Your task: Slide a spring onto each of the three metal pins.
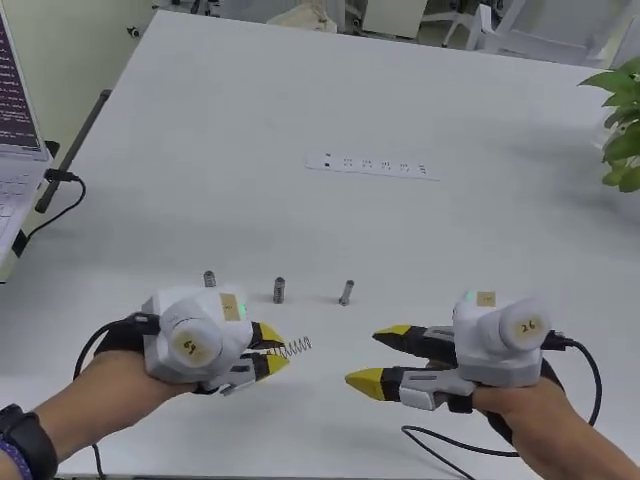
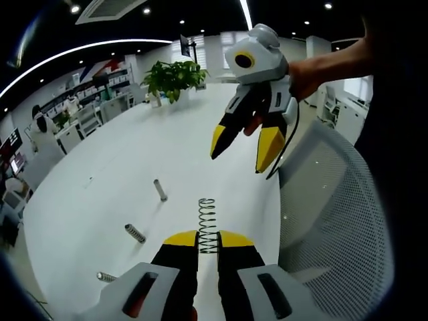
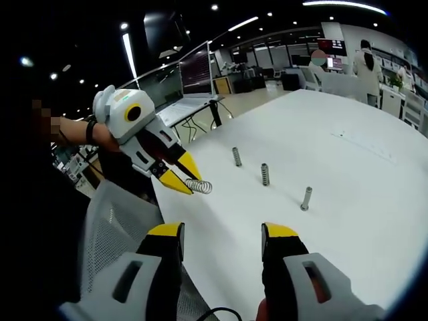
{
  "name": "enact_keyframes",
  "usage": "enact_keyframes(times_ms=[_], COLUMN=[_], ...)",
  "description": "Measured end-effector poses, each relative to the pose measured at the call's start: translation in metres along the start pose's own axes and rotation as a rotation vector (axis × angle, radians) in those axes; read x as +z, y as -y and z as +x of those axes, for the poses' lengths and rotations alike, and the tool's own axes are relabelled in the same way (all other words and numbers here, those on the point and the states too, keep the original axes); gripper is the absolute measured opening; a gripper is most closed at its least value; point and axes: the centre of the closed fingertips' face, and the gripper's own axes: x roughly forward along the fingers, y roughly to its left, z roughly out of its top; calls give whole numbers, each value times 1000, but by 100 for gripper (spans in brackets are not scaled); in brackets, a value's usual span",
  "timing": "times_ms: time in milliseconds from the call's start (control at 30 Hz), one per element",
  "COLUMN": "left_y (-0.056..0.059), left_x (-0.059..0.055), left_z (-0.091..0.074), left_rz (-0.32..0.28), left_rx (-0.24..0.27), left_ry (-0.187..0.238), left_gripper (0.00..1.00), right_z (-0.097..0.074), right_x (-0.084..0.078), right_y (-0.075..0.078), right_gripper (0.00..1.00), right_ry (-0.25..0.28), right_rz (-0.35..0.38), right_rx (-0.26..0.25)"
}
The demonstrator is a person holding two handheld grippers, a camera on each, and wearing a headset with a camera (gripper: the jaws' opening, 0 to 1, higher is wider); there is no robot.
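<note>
I'm at a big plain white worktop [image 1: 200,120], matte and mostly bare. Closest to me, my left hand-held gripper [image 1: 276,350] has its yellow-tipped jaws pinched nearly together on one end of a spring [image 1: 297,347]. The rest of the coil pokes straight out past the tips. My right hand-held gripper [image 1: 372,356] sits just across from it, jaws spread wide with nothing in them, tips pointing toward the spring with a clear gap between.

A bit further out, three pins stand in a row: left pin [image 1: 210,279], middle pin [image 1: 279,290], right pin [image 1: 346,292]. The left and middle ones look ribbed, like coils are already on them. The right one looks smooth in the right gripper view. The spring I'm holding is nearest the middle pin, on my side of it and not touching.

Past those lies a white power strip [image 1: 372,166]. At the far edges there's a laptop [image 1: 15,130] on the left and a green plant [image 1: 622,125] on the right. The gripper views show an open office with strip ceiling lights [image 3: 130,50].
</note>
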Motion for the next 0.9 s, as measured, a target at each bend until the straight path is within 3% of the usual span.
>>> enact_keyframes(times_ms=[300,467,633,900], left_y=[15,30,39,44], left_x=[16,25,29,28], left_z=[3,5,6,7], left_rz=[58,109,144,167], left_rx=[-31,-62,-84,-108], left_ry=[18,22,21,15], left_gripper=[2,2,2,3], right_z=[9,13,19,18], right_x=[4,6,0,-1], right_y=[-16,-30,-38,-45], right_gripper=[40,35,32,14], right_ry=[6,16,-13,-15], right_rz=[-12,-16,-28,-59], right_rx=[62,108,140,169])
